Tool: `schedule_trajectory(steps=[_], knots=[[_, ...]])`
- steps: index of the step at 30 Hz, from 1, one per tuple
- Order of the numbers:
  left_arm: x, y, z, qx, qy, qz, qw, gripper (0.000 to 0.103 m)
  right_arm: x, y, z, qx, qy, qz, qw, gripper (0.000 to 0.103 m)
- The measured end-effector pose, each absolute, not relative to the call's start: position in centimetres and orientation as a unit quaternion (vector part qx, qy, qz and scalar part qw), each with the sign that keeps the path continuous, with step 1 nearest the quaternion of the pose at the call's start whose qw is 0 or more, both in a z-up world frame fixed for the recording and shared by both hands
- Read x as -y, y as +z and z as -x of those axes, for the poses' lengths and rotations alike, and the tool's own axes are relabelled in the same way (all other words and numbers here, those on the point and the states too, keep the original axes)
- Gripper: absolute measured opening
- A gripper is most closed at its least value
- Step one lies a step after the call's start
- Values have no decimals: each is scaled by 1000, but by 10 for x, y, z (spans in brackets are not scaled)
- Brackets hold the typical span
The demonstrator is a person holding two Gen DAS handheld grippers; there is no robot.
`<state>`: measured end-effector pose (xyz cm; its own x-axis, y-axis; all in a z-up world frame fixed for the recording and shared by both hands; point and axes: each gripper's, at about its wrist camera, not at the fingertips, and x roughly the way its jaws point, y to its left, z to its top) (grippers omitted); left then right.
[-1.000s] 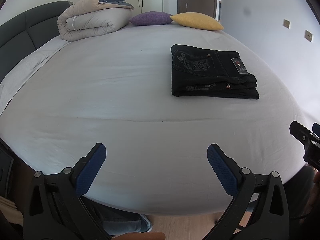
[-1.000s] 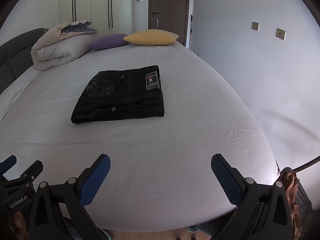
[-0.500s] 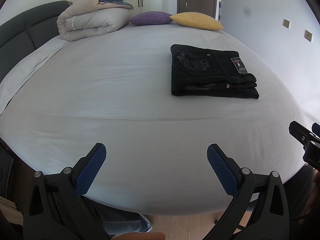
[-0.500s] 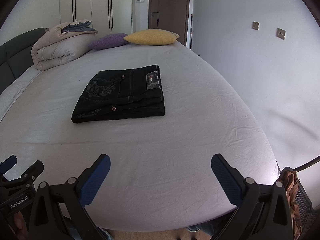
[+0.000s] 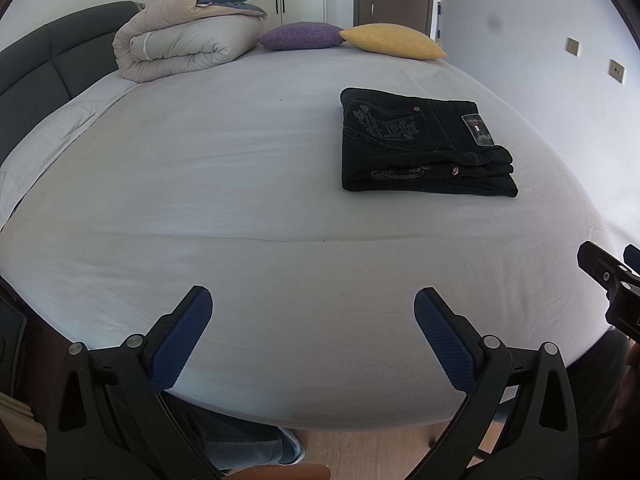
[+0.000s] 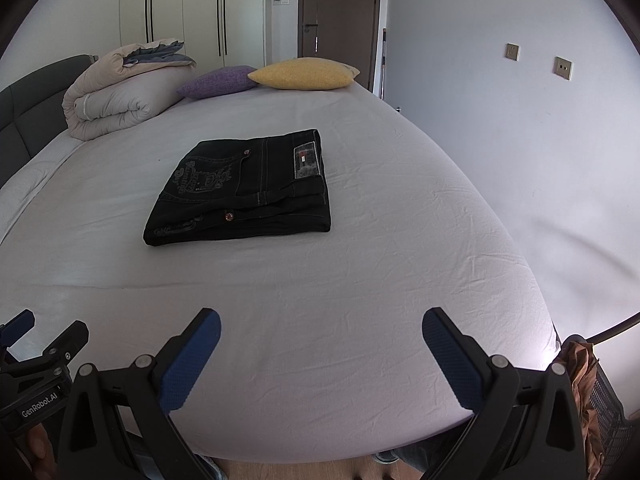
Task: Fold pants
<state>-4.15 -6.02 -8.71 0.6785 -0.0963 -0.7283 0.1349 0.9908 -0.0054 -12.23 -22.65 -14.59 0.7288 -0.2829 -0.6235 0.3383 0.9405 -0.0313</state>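
Observation:
A pair of black jeans [image 5: 424, 146] lies folded into a flat rectangle on the white bed, right of centre in the left wrist view and centre-left in the right wrist view [image 6: 244, 188]. A label patch shows on top near its right edge. My left gripper [image 5: 312, 300] is open and empty over the bed's near edge, well short of the jeans. My right gripper [image 6: 320, 320] is open and empty, also at the near edge. Each gripper shows at the edge of the other's view.
A rolled beige duvet [image 5: 180, 48], a purple cushion [image 5: 300, 36] and a yellow cushion [image 5: 392, 40] lie at the far end of the bed [image 5: 200, 200]. A dark headboard [image 5: 36, 68] is on the left, a white wall [image 6: 520, 140] on the right.

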Motion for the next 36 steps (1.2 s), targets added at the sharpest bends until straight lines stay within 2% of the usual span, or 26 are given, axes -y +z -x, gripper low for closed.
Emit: schedule_trajectory(steps=[36], knots=[[60,-87,41,-397,-64,-24,915,103,224,-146,123,-329,-166,-41,929,103]])
